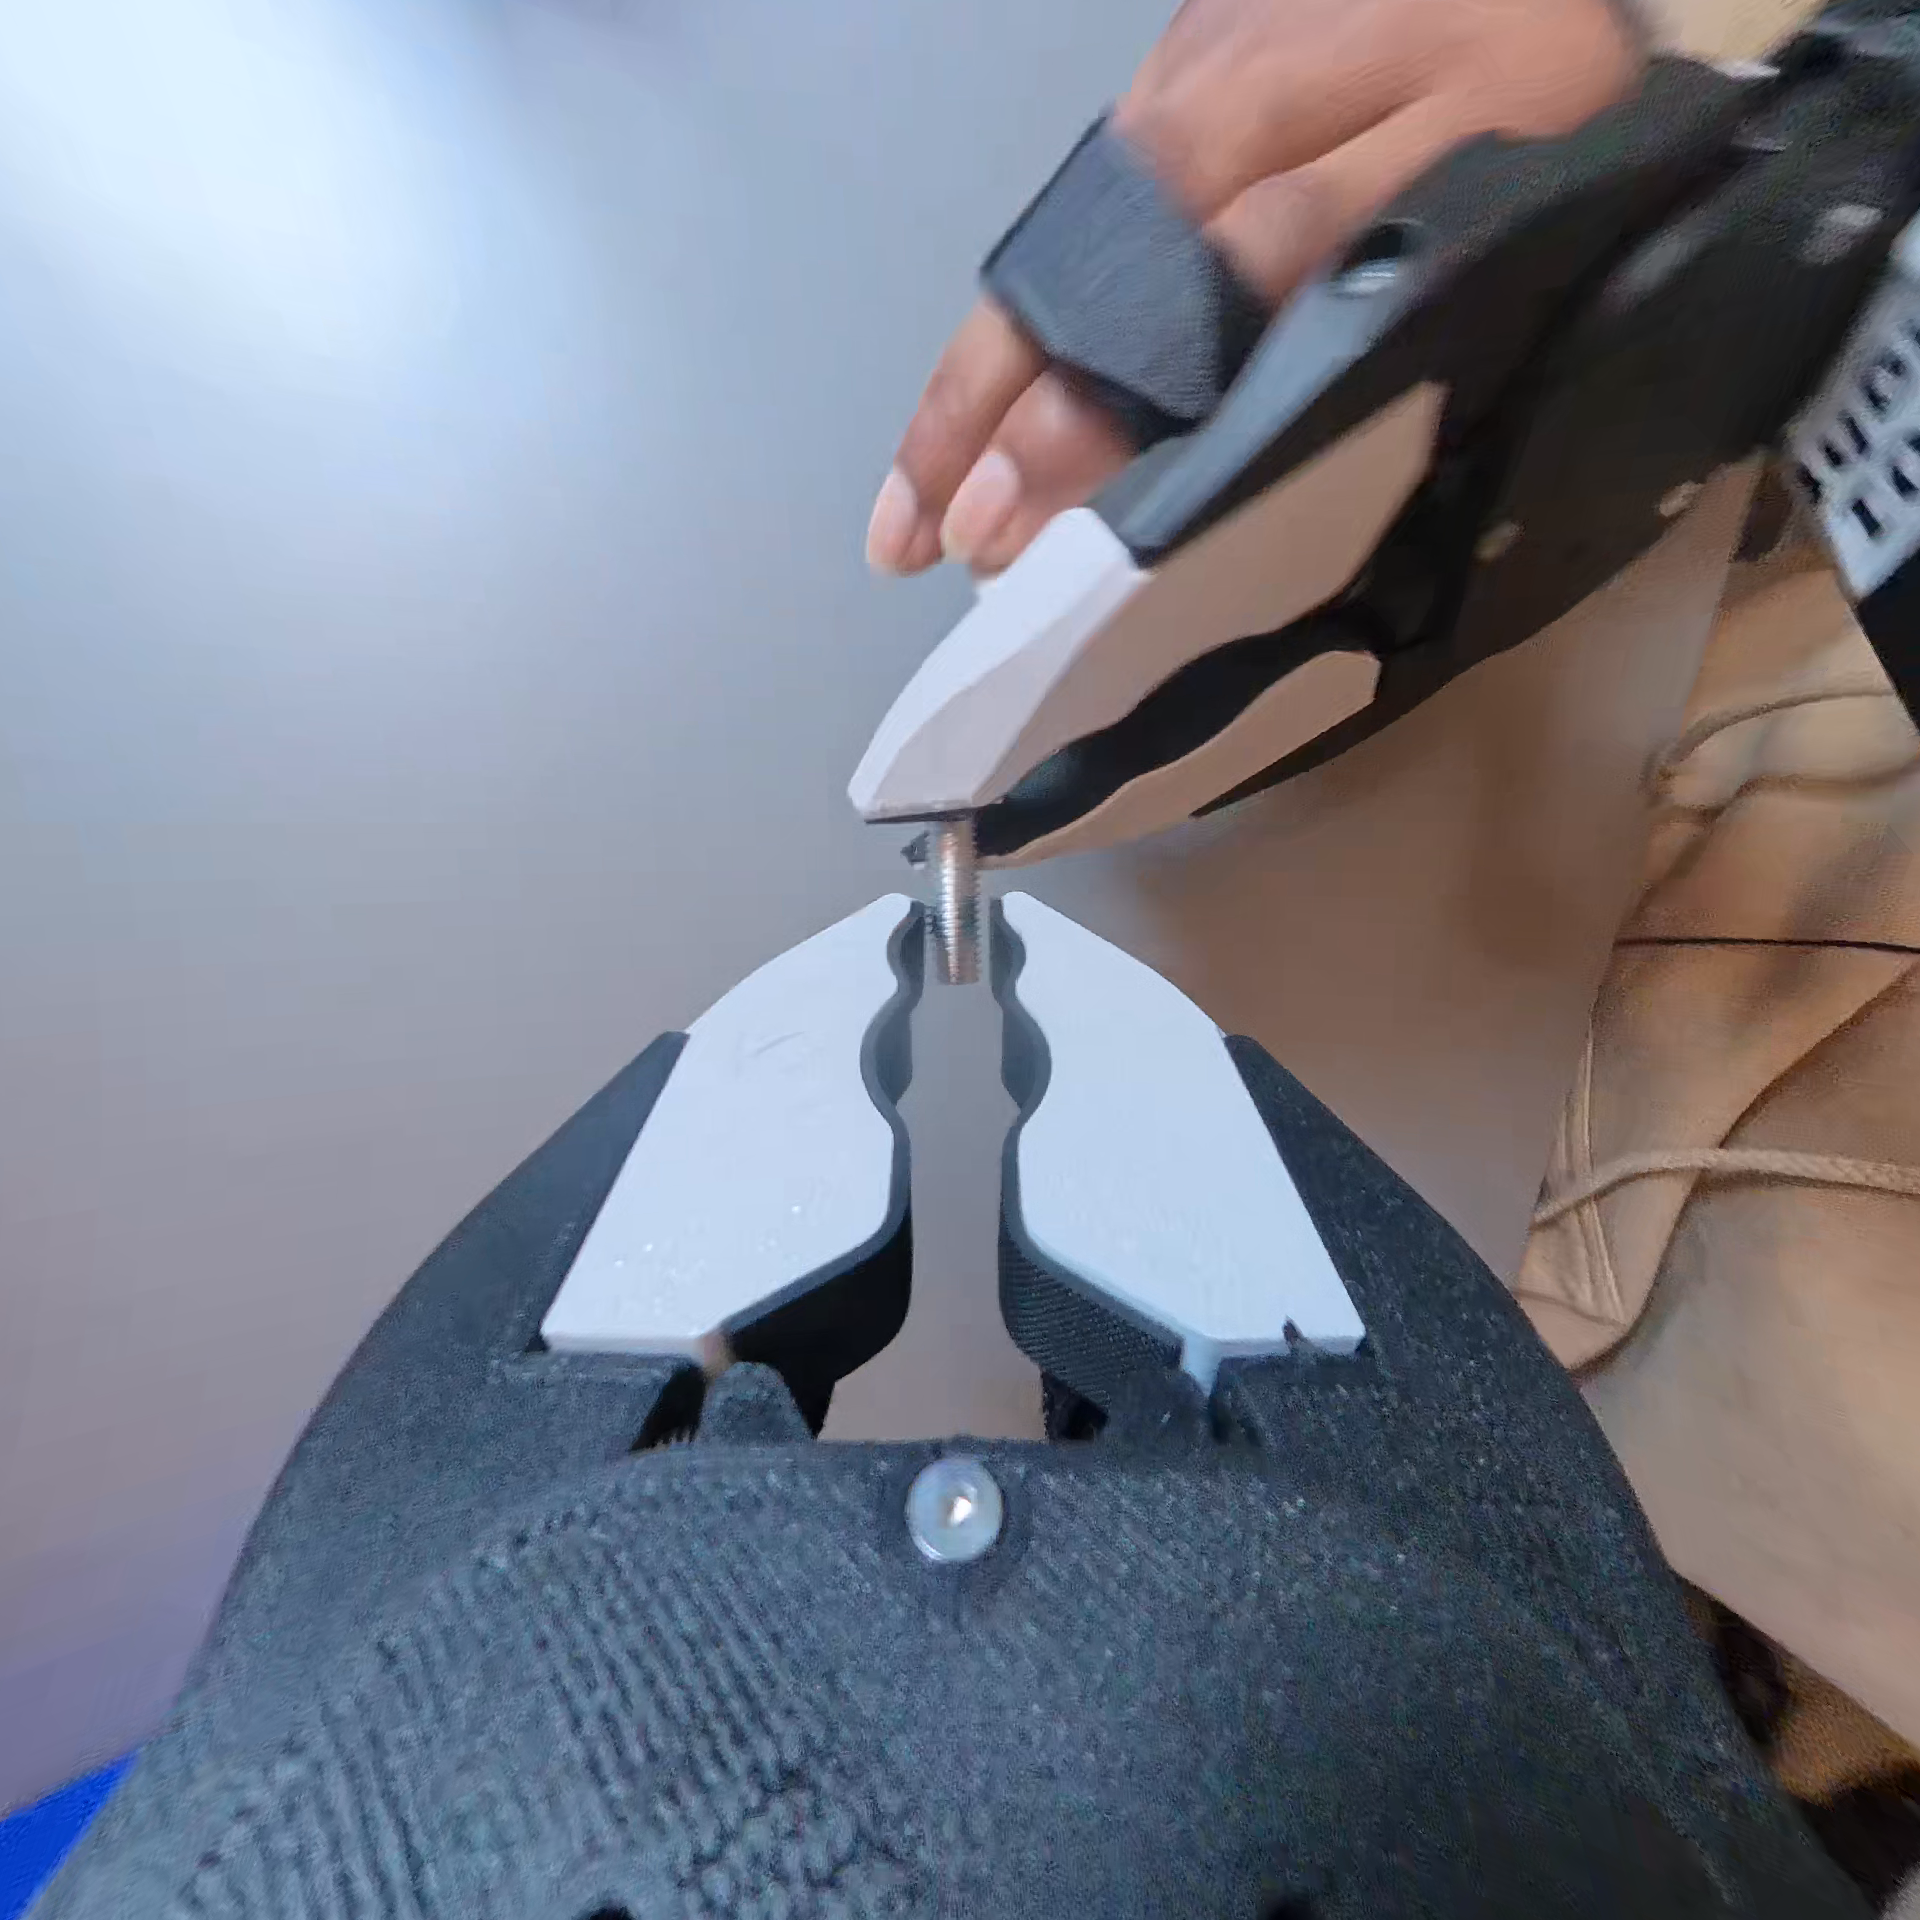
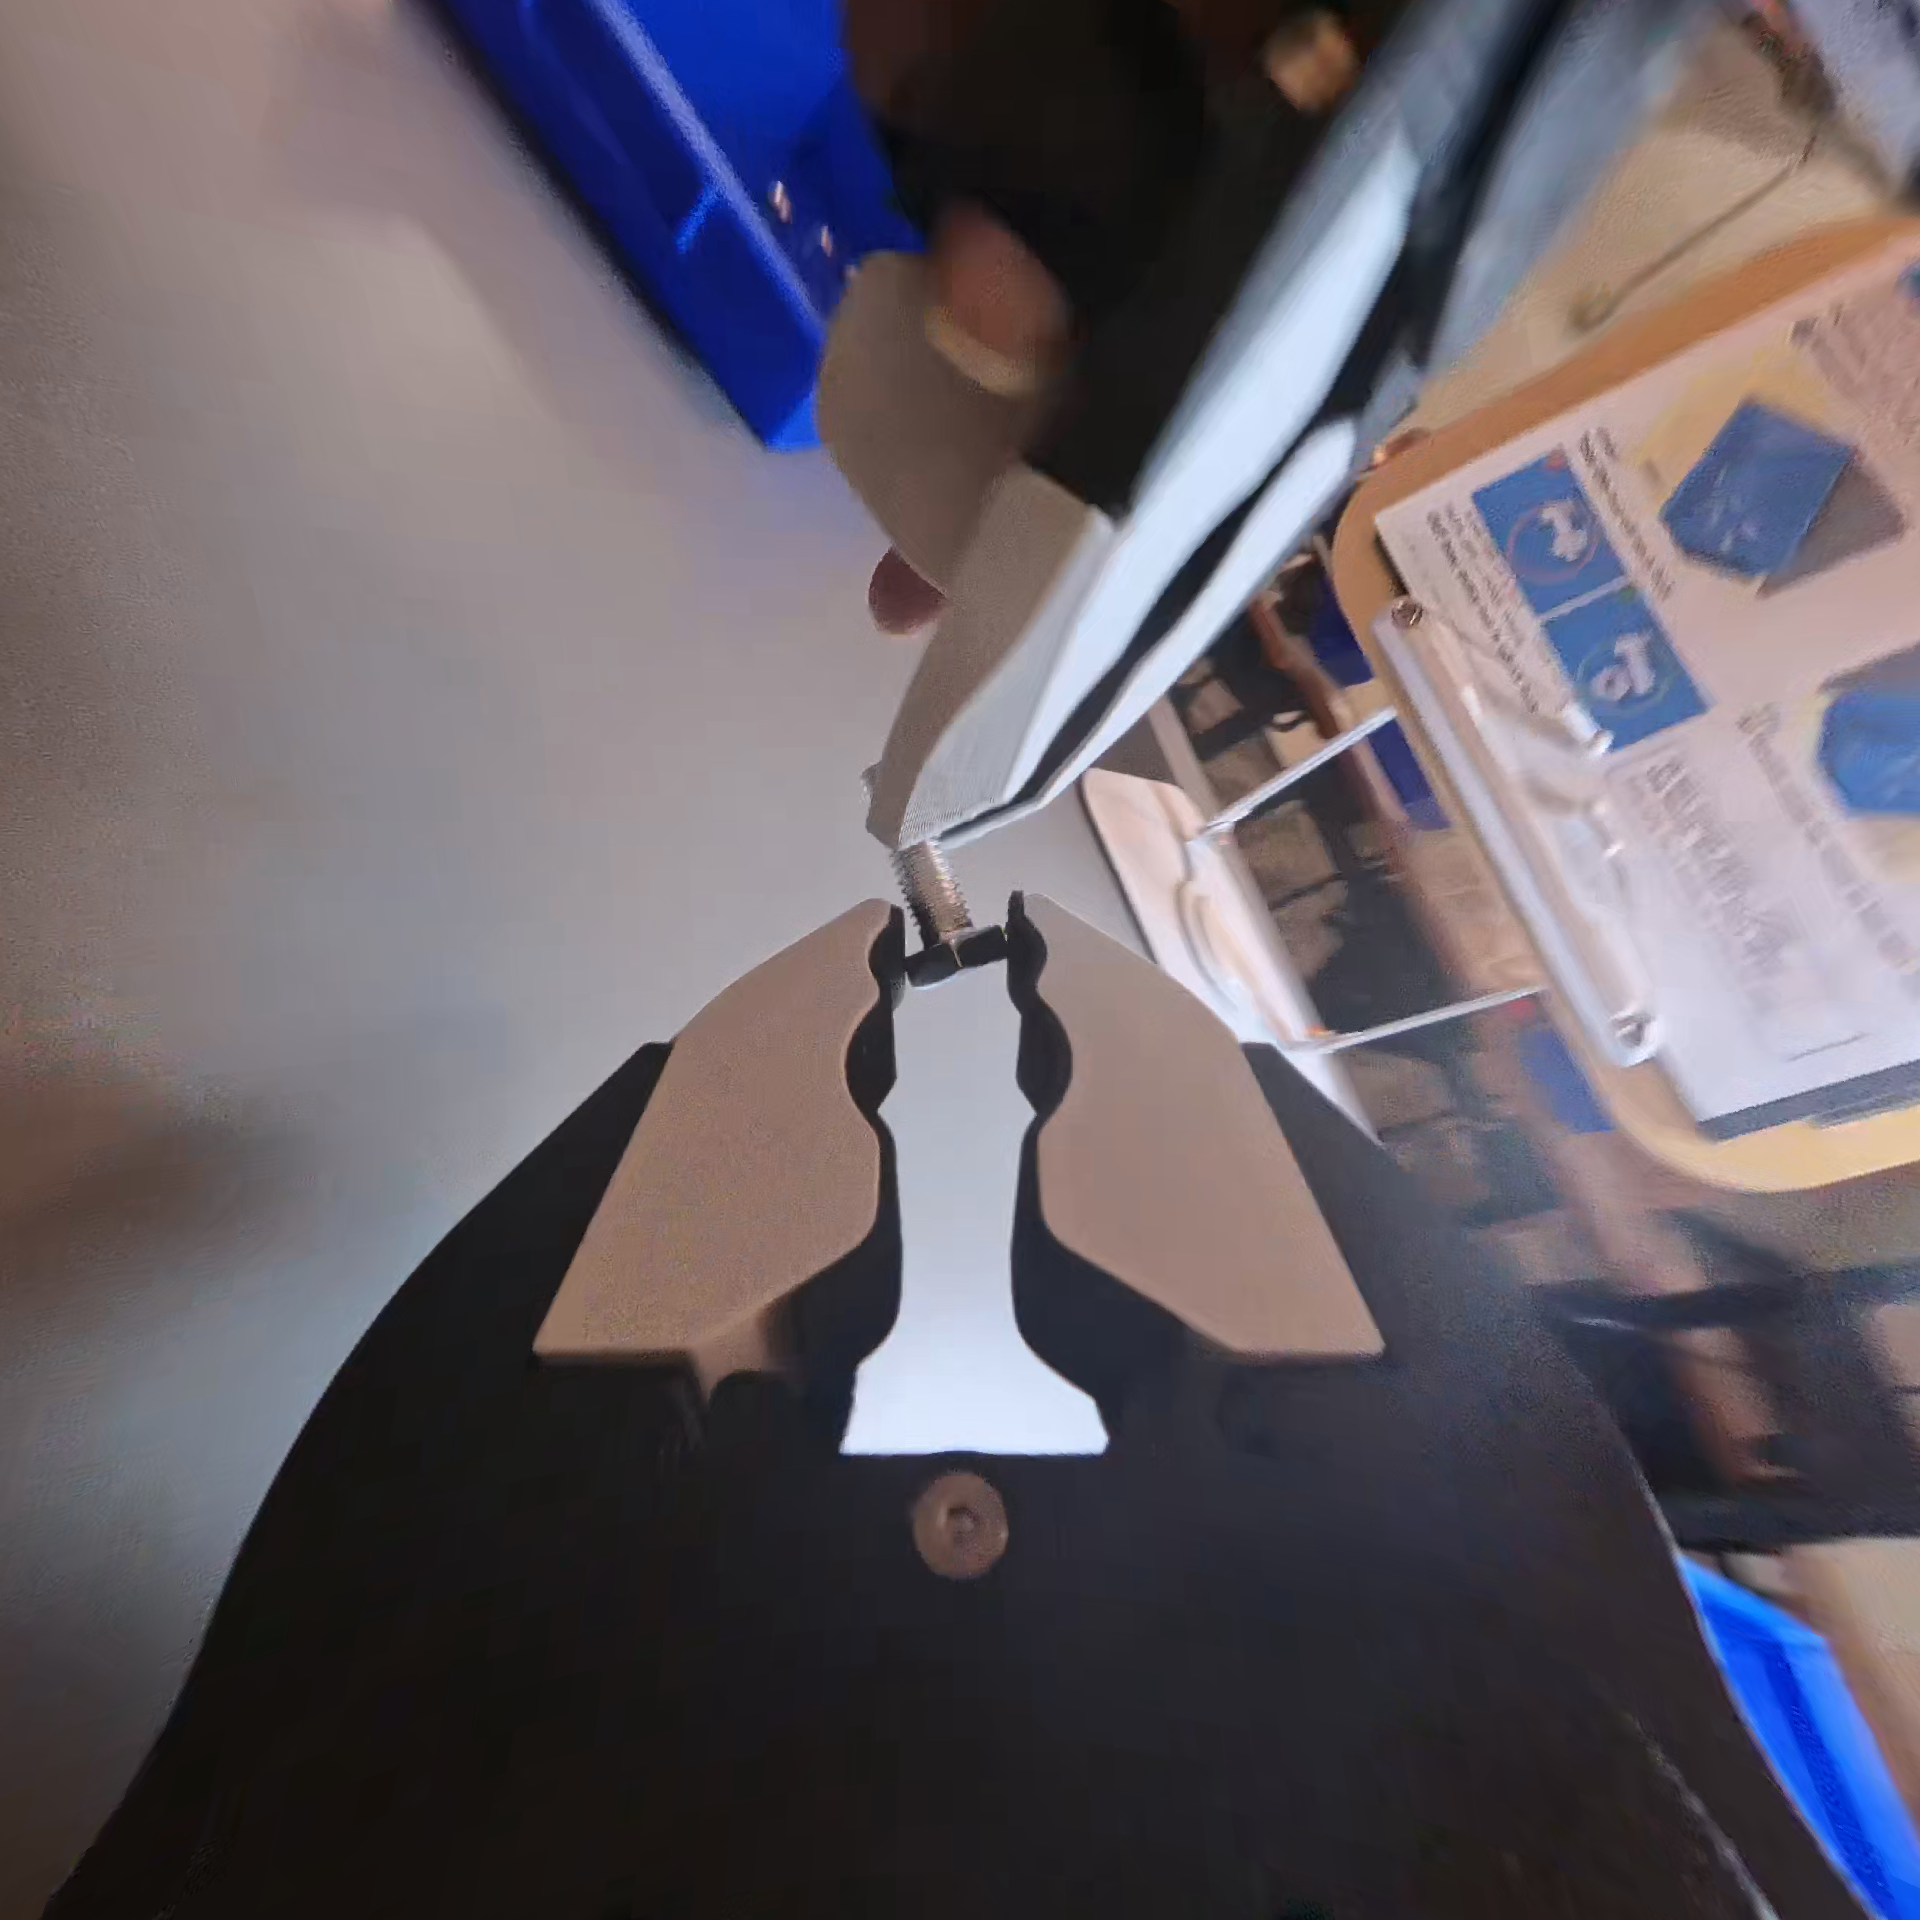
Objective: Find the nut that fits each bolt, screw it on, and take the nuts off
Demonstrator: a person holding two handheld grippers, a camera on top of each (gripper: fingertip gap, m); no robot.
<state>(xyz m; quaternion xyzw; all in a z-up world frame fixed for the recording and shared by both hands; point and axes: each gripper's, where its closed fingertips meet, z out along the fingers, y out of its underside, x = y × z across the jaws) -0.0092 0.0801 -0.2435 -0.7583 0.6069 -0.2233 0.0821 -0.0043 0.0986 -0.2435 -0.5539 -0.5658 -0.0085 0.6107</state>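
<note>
Bolt (image 1: 951, 928) held in mid-air between my two tongs, above the pale counter (image 1: 364, 623). In the left wrist view, my left tongs (image 1: 956, 914) are closed around the threaded shank near its free end, and my right tongs (image 1: 940, 816) come in from the upper right and clamp the other end. In the right wrist view the same bolt (image 2: 928, 902) shows with a dark hex piece (image 2: 954, 958) at its end, whether head or nut I cannot tell. My right tongs (image 2: 951, 951) are closed on that hex piece, with the left tongs (image 2: 914, 831) reaching down from above onto the shank. A hand (image 1: 1226, 260) grips the right tool. A blue bin (image 2: 707, 208) sits toward the far edge of the counter, blurred. A printed sheet in a clear stand (image 2: 1621, 748) is at the right, on a tan board.
</note>
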